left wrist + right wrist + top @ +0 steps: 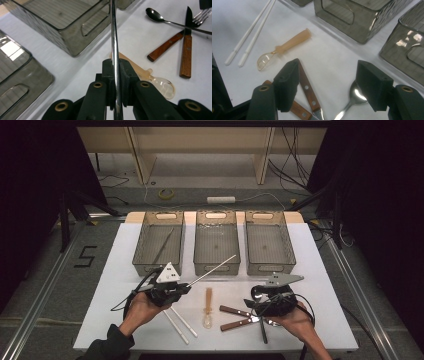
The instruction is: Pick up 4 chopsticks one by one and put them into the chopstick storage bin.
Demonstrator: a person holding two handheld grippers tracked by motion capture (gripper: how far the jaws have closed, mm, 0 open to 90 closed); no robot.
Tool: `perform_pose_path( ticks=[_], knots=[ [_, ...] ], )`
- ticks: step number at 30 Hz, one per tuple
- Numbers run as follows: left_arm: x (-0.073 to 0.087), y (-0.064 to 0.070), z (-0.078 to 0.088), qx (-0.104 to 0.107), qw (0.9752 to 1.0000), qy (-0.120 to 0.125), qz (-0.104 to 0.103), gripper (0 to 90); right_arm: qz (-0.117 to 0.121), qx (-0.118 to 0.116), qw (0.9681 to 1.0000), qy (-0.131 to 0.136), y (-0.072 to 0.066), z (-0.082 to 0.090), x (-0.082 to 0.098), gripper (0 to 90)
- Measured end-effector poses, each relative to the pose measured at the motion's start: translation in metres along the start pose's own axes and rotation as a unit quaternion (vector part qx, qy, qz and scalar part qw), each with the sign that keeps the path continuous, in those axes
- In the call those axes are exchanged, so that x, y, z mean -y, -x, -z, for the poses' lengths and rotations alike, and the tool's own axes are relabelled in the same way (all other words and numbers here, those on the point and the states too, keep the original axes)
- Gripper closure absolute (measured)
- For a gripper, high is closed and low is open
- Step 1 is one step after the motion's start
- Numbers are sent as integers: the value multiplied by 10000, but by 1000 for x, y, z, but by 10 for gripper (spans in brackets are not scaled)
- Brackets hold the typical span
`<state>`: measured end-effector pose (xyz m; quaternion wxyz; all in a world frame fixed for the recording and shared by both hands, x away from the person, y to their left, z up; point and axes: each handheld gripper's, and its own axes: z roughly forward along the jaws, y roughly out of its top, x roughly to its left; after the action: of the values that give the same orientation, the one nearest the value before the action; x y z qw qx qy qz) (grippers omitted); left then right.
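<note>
**Metal chopstick pinched, right tool spread**

Your left tool (176,289) pinches a metal chopstick (212,269), slanting toward the middle bin (216,262). Your right tool (325,85) stands spread above the wooden-handled knives (308,91) and the steel spoon (354,96), gripping nothing. A "5" (86,256) marks the floor, left. Bare counter (310,265) lies far right.

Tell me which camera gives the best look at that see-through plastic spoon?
The right gripper view: the clear plastic spoon lies whole and unobstructed, orange handle and bowl both visible. The left gripper view shows it partly hidden behind the tongs. The high view shows it whole but small.
</note>
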<state>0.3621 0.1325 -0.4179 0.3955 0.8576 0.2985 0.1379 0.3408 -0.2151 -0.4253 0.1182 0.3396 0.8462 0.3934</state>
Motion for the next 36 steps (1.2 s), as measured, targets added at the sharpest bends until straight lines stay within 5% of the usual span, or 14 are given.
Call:
perform_pose_path(
  ticks=[23, 36],
  knots=[
    [1, -30, 19, -464, 9959, 404, 663, 833, -175, 34, 9997, 176, -3, 4, 9, 360],
    [5, -59, 30, -872, 9877, 617, 1141, 833, -163, 10, 9997, 181, -7, 0, 9, 355]
  ],
)
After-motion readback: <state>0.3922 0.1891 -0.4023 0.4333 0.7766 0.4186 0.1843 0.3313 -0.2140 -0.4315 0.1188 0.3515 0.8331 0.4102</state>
